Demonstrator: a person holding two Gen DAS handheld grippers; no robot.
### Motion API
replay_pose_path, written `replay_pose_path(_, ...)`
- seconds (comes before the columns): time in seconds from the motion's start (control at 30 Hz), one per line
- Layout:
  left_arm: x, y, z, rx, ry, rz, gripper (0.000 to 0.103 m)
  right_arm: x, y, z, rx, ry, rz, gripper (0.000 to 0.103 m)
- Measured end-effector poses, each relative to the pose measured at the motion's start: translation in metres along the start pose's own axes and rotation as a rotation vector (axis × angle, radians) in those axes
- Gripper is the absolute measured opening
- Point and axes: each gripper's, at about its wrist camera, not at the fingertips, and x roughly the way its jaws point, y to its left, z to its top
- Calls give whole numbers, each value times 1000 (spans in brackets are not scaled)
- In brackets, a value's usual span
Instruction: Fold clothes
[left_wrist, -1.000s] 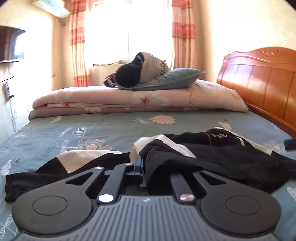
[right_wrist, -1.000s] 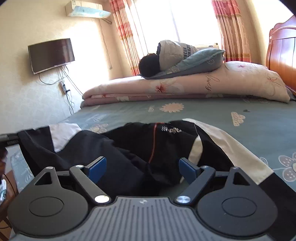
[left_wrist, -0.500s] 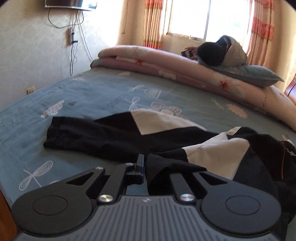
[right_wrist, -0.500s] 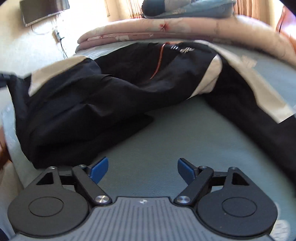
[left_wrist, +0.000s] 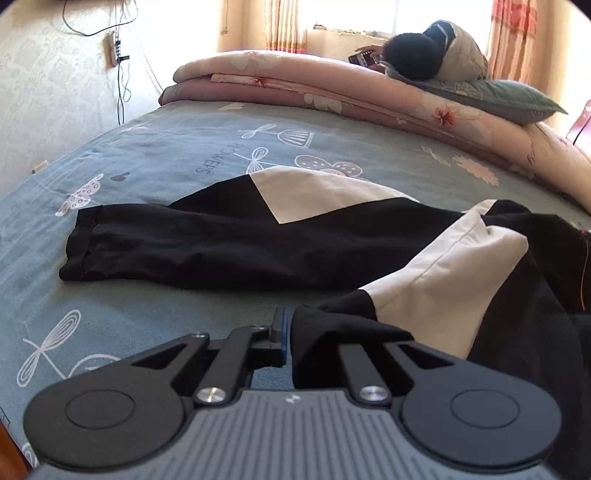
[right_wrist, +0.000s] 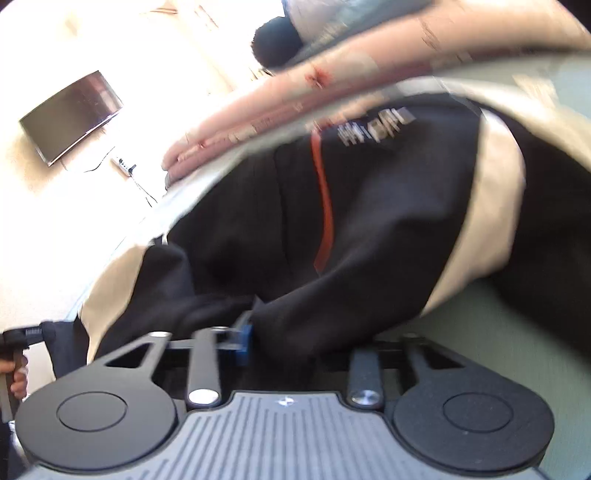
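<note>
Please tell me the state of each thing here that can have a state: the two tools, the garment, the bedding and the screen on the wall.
Left tool: shut on the jacket.
Right tool: shut on the jacket.
Jacket: unfolded, crumpled, one sleeve flat.
Quilt: folded.
Pillow: on the quilt.
Wall screen: dark.

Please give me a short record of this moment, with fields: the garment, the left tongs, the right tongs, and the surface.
garment: black and cream jacket, one sleeve lying flat
left tongs: shut on the jacket's black edge
right tongs: shut on black fabric; view blurred
surface: teal flowered bedsheet
background: folded pink quilt
</note>
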Motion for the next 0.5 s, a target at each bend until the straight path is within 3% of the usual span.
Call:
replay_pose_path(0.27, 9, -15, 1, 58, -31, -38, 4, 79, 41, 86, -166, 16, -135, 23)
replay_pose_path(0.37, 12, -19, 2, 79, -38, -49, 4, 117, 43, 102, -207, 40, -199, 22)
replay_pose_path(0.5, 23, -26, 1, 112, -29, -29, 4, 113, 41, 104, -213, 62, -185, 23)
